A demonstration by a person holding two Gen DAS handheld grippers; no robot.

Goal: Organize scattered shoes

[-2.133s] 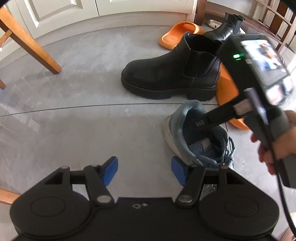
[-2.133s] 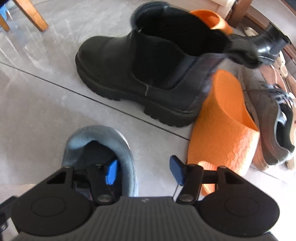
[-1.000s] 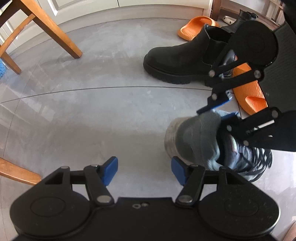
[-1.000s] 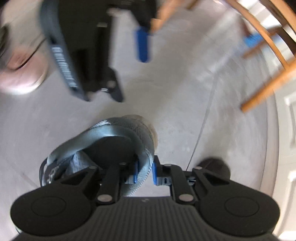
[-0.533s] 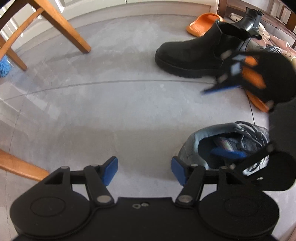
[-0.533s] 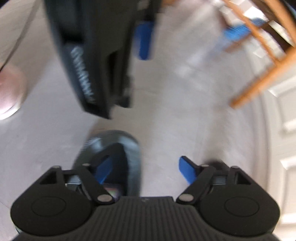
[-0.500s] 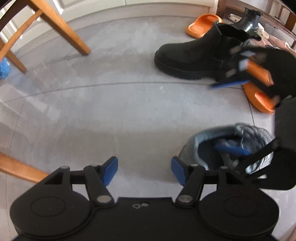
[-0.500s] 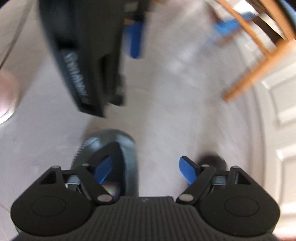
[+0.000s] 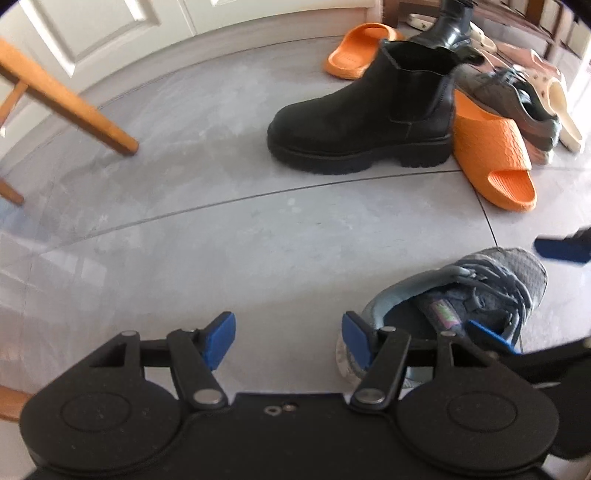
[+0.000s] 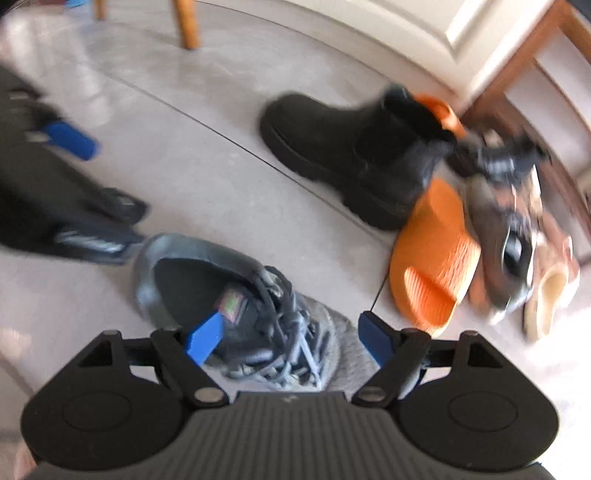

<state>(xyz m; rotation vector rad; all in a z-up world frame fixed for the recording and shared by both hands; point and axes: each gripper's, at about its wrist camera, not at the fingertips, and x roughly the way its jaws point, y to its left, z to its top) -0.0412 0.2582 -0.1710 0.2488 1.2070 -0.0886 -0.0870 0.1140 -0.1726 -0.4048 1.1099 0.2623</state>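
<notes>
A grey-blue sneaker (image 9: 480,295) (image 10: 221,280) stands on its sole on the grey floor, just right of my left gripper (image 9: 288,338). That gripper is open with only bare floor between its blue pads. My right gripper (image 10: 290,338) (image 9: 524,293) hangs open over the sneaker's laces. One of its pads sits over the shoe's mouth and the other is beyond the shoe's far side; neither presses on it. A blue pad (image 10: 70,138) of my left gripper shows blurred at the left of the right wrist view.
A black chunky boot (image 9: 362,122) (image 10: 354,158) stands further back, with an orange slide (image 9: 491,155) (image 10: 432,251) leaning against its heel. Behind them lie a second orange slide (image 9: 354,51), a dark sneaker (image 9: 517,99), a cream clog (image 9: 565,110) and a small glossy boot (image 9: 450,29). A wooden chair leg (image 9: 74,107) stands at the left.
My right gripper let go of the sneaker's heel collar, spread its jaws and rolled about a quarter turn. The sneaker now rests on the floor. My left gripper stayed open and nearly still.
</notes>
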